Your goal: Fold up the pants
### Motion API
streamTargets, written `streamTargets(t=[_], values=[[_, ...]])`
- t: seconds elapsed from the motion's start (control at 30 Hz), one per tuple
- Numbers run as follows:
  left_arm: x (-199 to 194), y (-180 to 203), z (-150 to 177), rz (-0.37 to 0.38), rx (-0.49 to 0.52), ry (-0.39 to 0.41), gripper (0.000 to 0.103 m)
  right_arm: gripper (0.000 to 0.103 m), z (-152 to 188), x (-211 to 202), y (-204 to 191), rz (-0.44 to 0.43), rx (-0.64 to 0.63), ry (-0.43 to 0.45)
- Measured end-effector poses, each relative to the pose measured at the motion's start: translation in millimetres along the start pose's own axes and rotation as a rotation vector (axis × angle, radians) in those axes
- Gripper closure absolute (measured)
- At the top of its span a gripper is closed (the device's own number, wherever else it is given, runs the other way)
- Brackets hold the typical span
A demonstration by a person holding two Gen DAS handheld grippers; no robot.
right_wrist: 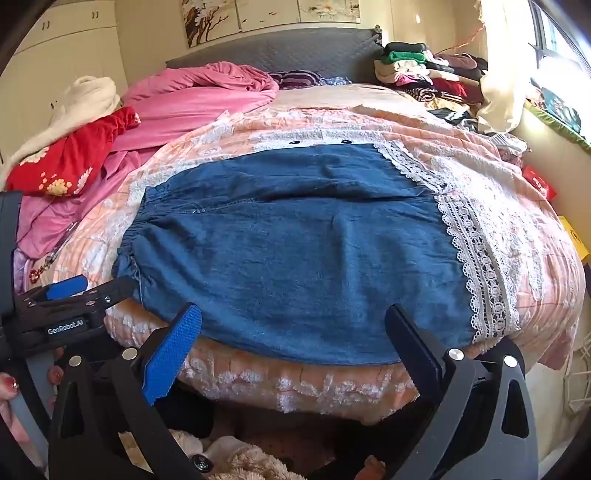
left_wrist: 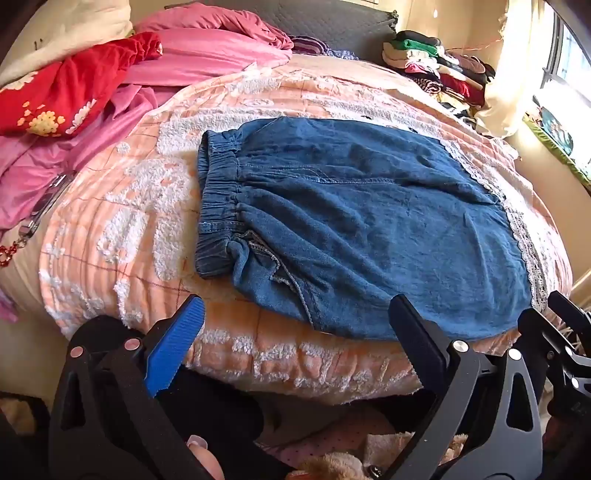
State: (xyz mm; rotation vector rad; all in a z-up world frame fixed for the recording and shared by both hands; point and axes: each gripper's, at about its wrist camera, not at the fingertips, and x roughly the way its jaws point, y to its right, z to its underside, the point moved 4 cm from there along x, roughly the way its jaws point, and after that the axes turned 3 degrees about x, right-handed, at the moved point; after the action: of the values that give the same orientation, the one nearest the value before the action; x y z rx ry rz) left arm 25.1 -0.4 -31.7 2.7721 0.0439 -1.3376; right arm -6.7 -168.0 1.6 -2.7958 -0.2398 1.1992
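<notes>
A: Where are the denim pants [left_wrist: 354, 229]?

B: Flat on the peach bedspread [left_wrist: 140, 206], just ahead of both tools, waistband [left_wrist: 218, 206] toward the left, lace hems [right_wrist: 476, 258] toward the right.

A: And the tools?

B: The left gripper [left_wrist: 295, 325] has its fingers spread wide, holding nothing. The right gripper [right_wrist: 291, 328] likewise, at the near edge of the pants.

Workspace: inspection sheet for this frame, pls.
Surface: bed with peach quilt, white tufted patches.
Job's things: denim pants lie flat, elastic waistband at left, lace-trimmed hems at right.
Clutter: pink bedding, red floral garment, stacked clothes by headboard.
Grippers: left tongs open, empty; right tongs open, empty, both at the near edge.
Cables: nothing seen.
Surroundings: window, wall pictures.
</notes>
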Motion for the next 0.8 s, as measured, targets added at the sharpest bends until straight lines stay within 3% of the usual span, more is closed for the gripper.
streamTargets(t=[0.23,0.8], values=[[-1.1,1.3,1.1,0.012,0.009,0.019,0.009,0.004,-0.7,-4.3,5.0,-0.033,0.049,0.012],[-3.5,4.5,-3.1,0.018,0.005,0.014,0.009,0.004,1.8,-6.2,6.6,-0.009,0.023,0.007]])
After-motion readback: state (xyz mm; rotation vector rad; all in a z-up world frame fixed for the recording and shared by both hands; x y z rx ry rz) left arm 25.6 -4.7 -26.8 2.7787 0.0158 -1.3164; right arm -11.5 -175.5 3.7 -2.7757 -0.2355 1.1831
